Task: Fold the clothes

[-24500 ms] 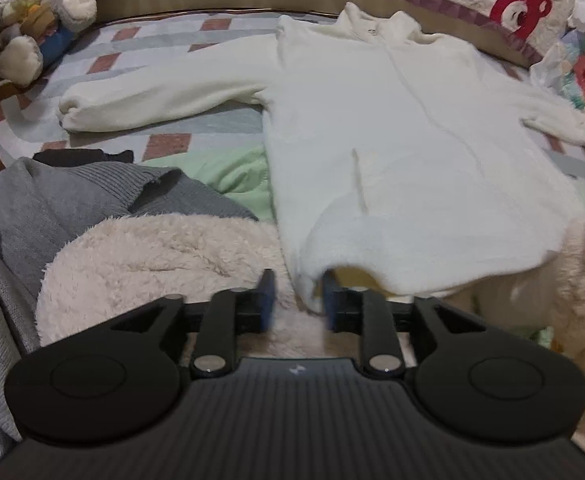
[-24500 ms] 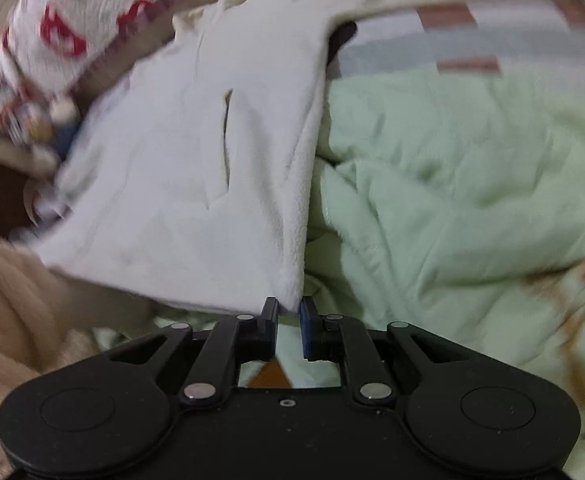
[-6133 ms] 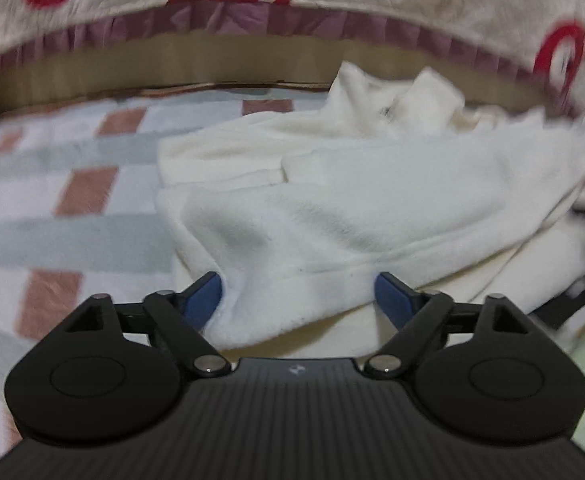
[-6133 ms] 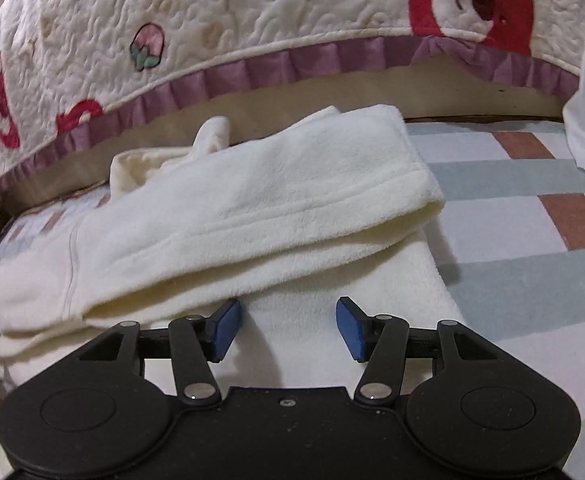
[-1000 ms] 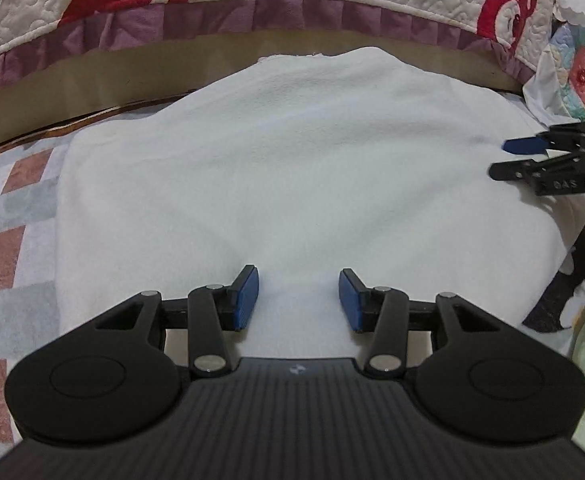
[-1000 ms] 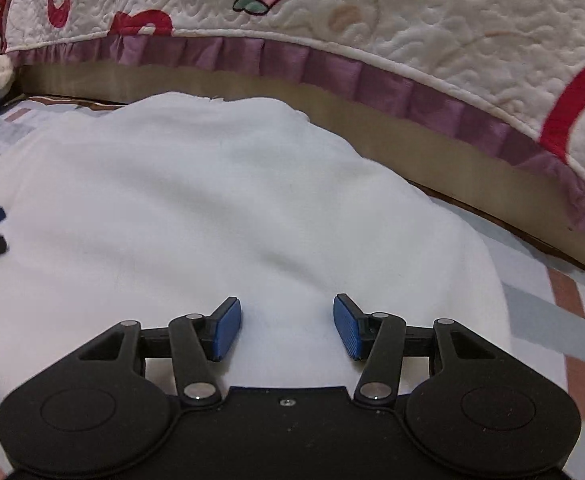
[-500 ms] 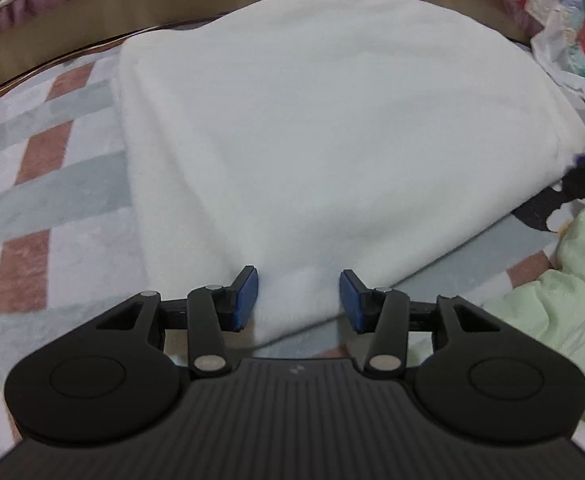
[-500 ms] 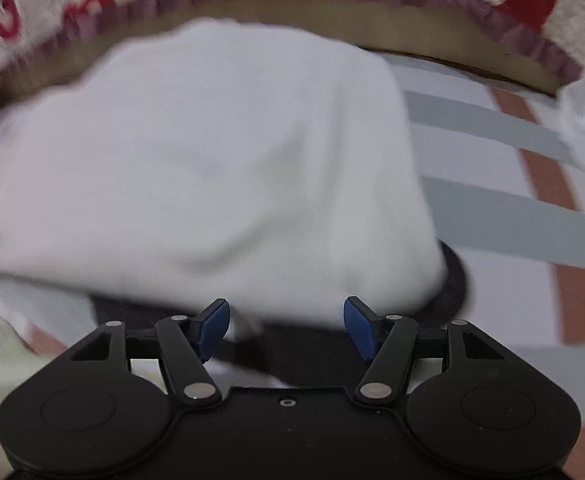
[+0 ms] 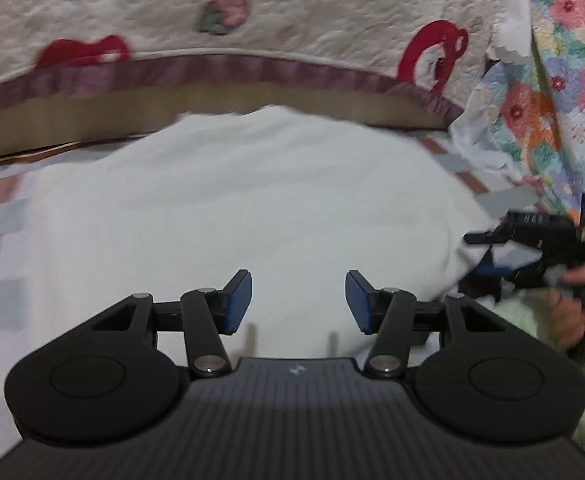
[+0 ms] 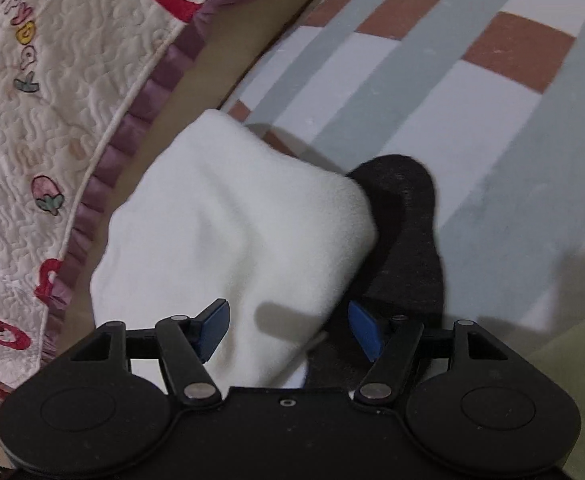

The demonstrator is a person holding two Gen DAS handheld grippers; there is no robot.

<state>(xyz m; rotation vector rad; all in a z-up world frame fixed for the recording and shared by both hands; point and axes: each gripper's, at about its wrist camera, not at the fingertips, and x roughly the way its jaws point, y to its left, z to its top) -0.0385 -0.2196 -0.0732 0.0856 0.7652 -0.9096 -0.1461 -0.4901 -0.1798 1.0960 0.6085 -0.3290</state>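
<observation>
A cream fleece sweater (image 9: 244, 200) lies folded into a thick rectangle on the checked bed sheet. My left gripper (image 9: 298, 300) is open, its blue pads just above the sweater's near edge, holding nothing. My right gripper (image 10: 288, 330) is open with the sweater's right corner (image 10: 244, 232) lying between its pads, not pinched. The right gripper also shows in the left wrist view (image 9: 532, 244) at the sweater's right edge, held by a hand.
A dark grey garment (image 10: 408, 232) lies under the sweater's right corner. A quilted cover with red bears (image 9: 252, 32) rises behind. A floral quilt (image 9: 564, 80) is at the right. The checked sheet (image 10: 472, 100) spreads to the right; green fabric (image 10: 572, 360) is near.
The left gripper has moved forward over the sweater's near edge. The right gripper has swung to the sweater's right corner, which now lies between its open pads.
</observation>
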